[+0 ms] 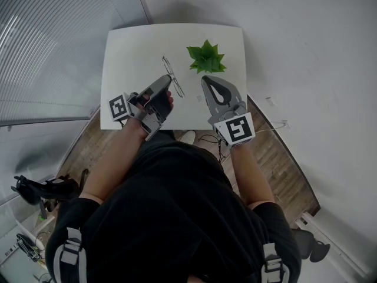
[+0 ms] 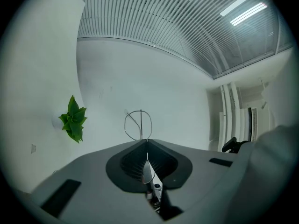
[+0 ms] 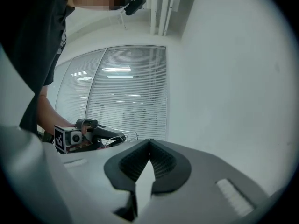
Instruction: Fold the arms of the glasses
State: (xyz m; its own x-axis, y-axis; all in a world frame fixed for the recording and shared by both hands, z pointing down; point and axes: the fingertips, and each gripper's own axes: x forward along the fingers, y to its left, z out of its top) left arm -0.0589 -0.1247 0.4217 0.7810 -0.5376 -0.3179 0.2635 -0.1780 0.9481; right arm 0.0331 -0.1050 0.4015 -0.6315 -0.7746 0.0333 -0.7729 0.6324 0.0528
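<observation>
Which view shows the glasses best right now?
Head view: the glasses show nearly whole against the white table. Left gripper view shows only one rim past its shut jaws; right gripper view, faint wire far off.

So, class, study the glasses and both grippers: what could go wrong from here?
1. The left gripper pinches the thin wire glasses at one small spot, so they might twist or slip when an arm is pushed.
2. The right gripper is shut and empty; shut jaws may only nudge an arm and could bend it.
3. The plant stands close by; a swing might knock it.
</observation>
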